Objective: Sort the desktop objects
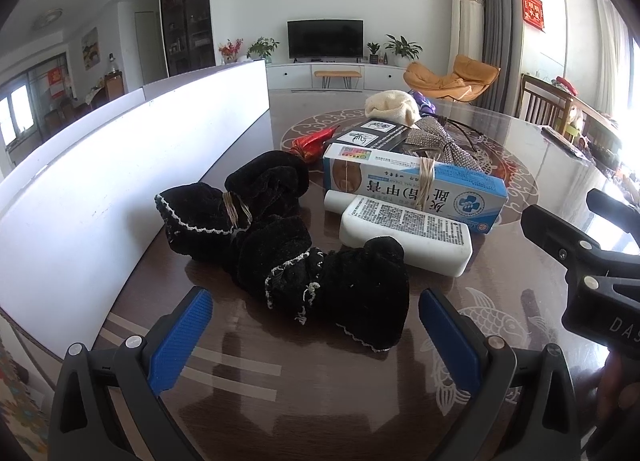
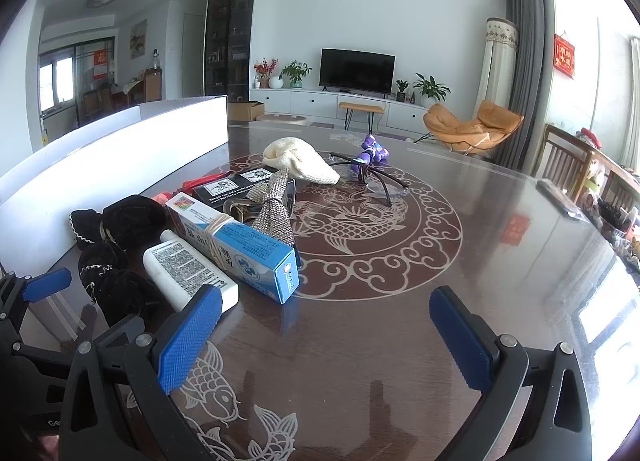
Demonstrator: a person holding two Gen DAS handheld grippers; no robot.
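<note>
Lying on the dark glossy patterned bench [image 1: 540, 165], the crumpled black velvet cloth with pale lace trim [image 1: 304, 261] sits just left of the white flat plastic bottle [image 1: 404, 233]. Left gripper [image 1: 316, 333] fingers are spread wide, empty; right gripper [image 2: 326, 335] likewise. Risk: loose fabric may snag the bottle. The blue-and-white carton [image 1: 416, 185] behind the bottle reads "NAIL CREAM".
</note>
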